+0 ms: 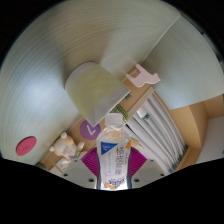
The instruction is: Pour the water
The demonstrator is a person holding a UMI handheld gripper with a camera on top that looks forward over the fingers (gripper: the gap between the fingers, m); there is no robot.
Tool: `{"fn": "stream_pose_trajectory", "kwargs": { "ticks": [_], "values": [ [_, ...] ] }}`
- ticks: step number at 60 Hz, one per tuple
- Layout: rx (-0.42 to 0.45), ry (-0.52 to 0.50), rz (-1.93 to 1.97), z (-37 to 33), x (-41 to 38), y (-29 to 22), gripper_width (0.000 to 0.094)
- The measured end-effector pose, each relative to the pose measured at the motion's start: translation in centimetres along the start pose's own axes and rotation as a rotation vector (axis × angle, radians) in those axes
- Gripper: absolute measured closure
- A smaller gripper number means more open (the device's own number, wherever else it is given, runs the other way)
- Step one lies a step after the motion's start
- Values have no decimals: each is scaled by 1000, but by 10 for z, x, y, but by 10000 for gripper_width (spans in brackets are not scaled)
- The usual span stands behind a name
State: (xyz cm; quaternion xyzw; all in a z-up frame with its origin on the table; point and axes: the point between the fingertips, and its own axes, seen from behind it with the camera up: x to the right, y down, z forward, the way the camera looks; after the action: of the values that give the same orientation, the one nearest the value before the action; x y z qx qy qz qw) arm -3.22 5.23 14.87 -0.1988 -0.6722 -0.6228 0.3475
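Bottle point(116, 150) of water, clear with a white cap and a white and blue label, stands upright between the two magenta pads point(93, 160) of the claw point(115, 165), which is pinching it from both sides at label height. Beyond the bottle, everything appears tilted. A pale, rounded lamp-like thing point(95, 88) hangs near a light wall point(70, 45). Just behind the bottle cap sits a small round clock face point(92, 128). Off to one side a cream plush toy point(66, 150) rests on a wooden shelf point(48, 158), with a pink round thing point(27, 145) farther out. On the other side, white slatted panels point(155, 128) run alongside.
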Motion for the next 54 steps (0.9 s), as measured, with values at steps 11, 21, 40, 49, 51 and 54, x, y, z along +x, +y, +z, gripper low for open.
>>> {"fn": "stream_pose_trajectory", "kwargs": {
  "ticks": [11, 21, 40, 49, 51, 54],
  "values": [
    [-119, 6, 447, 1, 14, 38, 593],
    [-248, -18, 1193, -6, 23, 92, 594],
    [-308, 82, 2090, -31, -3, 178, 571],
    [-312, 72, 2183, -41, -43, 170, 572],
    [-314, 59, 2192, -42, -53, 163, 572],
    [-321, 47, 2217, -43, -67, 154, 572]
  ]
}}
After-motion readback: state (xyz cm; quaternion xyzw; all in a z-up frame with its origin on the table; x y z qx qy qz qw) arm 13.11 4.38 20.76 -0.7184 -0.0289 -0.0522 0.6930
